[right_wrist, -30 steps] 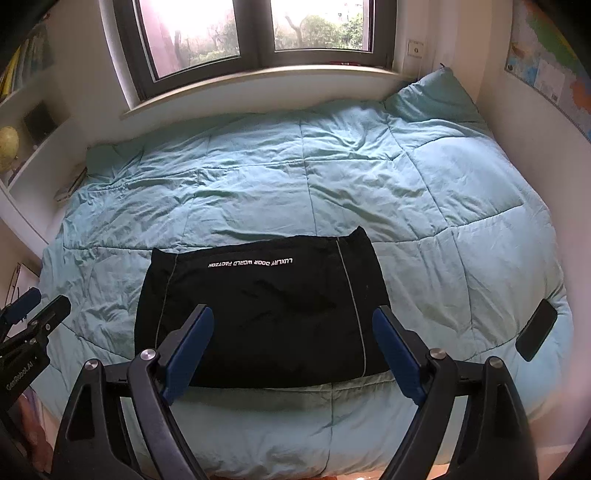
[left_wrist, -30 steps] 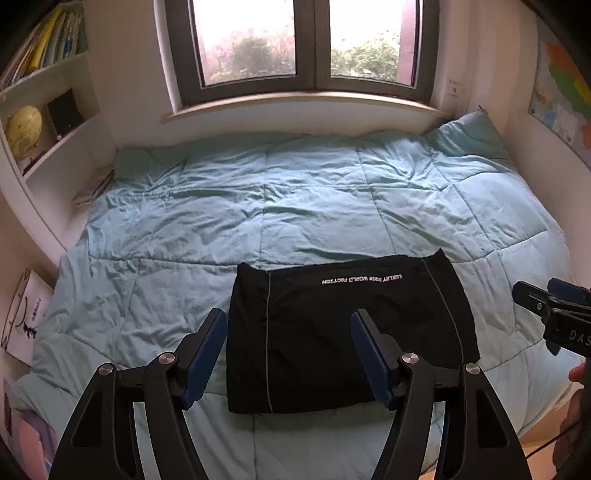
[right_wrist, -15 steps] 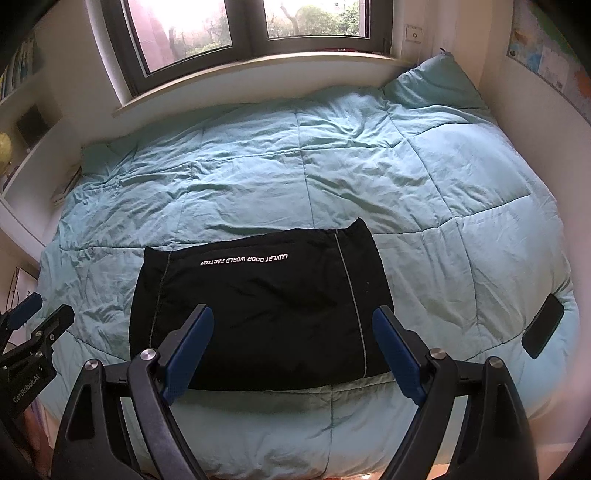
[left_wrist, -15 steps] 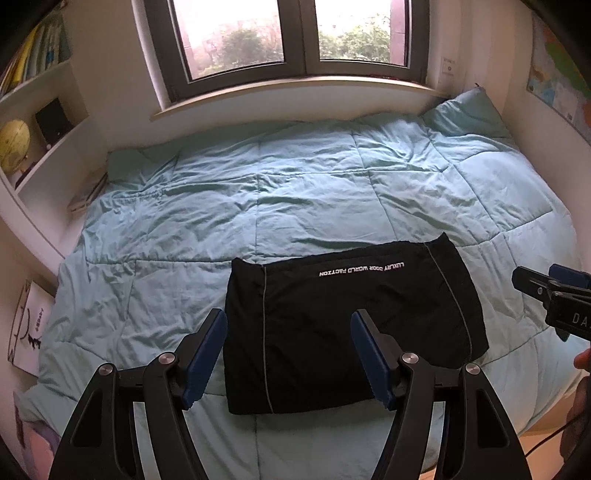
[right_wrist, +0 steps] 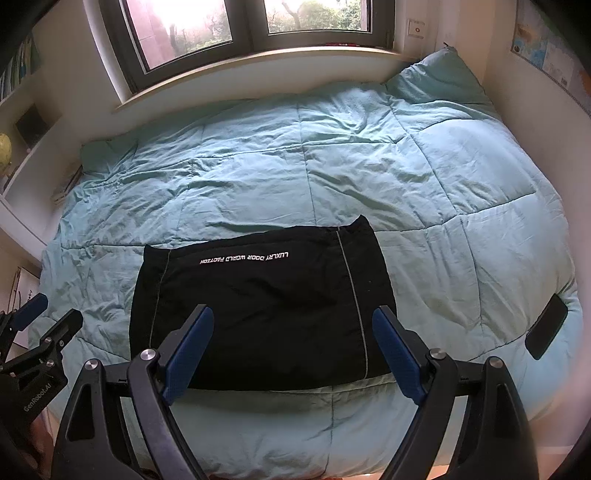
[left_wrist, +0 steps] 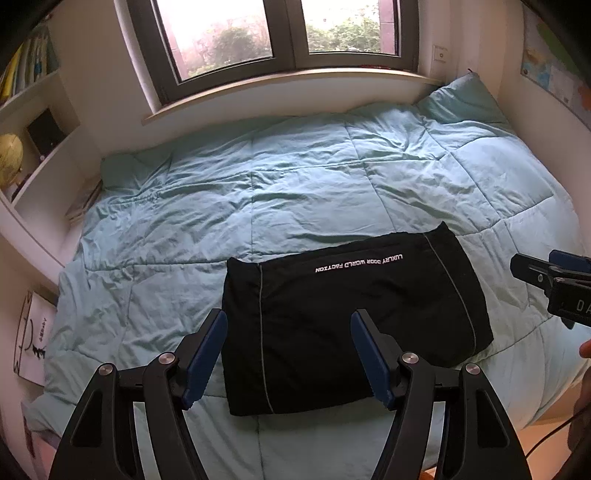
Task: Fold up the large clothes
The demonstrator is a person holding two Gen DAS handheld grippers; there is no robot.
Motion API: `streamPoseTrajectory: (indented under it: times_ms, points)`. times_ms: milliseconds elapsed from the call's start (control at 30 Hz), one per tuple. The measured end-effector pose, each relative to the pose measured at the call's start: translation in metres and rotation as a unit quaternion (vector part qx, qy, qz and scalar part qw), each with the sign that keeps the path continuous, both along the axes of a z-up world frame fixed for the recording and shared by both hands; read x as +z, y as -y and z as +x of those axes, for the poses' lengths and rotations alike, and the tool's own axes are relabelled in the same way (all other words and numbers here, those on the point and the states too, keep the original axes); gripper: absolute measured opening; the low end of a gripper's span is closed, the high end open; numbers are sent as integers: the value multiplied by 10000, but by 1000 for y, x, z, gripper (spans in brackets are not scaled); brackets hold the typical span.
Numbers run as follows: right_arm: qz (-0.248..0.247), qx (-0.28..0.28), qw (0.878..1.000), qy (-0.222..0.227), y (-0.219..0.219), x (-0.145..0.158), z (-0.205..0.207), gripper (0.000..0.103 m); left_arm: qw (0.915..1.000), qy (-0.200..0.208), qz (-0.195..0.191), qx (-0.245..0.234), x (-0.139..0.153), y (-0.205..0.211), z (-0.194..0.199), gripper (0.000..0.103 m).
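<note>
- The bed fills most of both views, spread with a pale teal quilted duvet [left_wrist: 295, 192] that is wrinkled all over.
- A window [left_wrist: 280, 33] with a dark frame stands behind the far edge of the duvet, above a curved sill.
- White shelves [left_wrist: 40, 122] flank the duvet on its left side, carrying books and a yellowish globe [left_wrist: 9, 158].
- A black folded garment [left_wrist: 351, 317] lies flat on the duvet's near half, close to its front edge; it has thin grey piping and a line of white lettering along its far edge.
- The left tongs [left_wrist: 289, 356] hang above the garment's near left corner, jaws wide apart and holding nothing.
- The right tongs [right_wrist: 292, 349] hang above the garment's near edge, jaws wide apart, also empty.
- A small dark flat object [right_wrist: 546, 326] rests on the duvet's right edge, well apart from the garment.
</note>
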State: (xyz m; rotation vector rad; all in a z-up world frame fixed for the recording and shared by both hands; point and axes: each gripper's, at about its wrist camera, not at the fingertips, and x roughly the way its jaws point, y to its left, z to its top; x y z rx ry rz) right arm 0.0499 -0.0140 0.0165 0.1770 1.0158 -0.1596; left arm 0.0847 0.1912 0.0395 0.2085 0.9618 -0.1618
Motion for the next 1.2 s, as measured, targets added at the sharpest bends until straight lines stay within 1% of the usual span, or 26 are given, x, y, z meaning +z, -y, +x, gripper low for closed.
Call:
streamPoseTrajectory:
  times_ms: [167,667,900,1033,1133,1167,1200]
  points:
    - [-3,2,10000,-35,2,-5,-2,89,10000,-20,17,-15,-1,-2,0,71]
    - [-1,44,9999,-92,1,-7,-9,89,10000,-52,54,-12,-4,-2,-4,71]
    - [10,74,9999,-98,-1,-8,-12,89,10000,-71,-4,11,-4,-3,-6,71]
    - [-10,126,9999,-104,-1,-9,-13,89,10000,18,17,13,-2,-2,-9,71]
    - [-3,201,9997,-111,2,-9,-13,89,9999,-111,-126,-20,-5,-3,-8,71]
    - [0,229,9997,-122,3,-9,-12,89,9995,-223,-220,31,-9,-6,-6,71]
    - [-2,263,9996,-134,6,-10,-10,89,9995,-210,-227,97,-10,-8,-7,71]
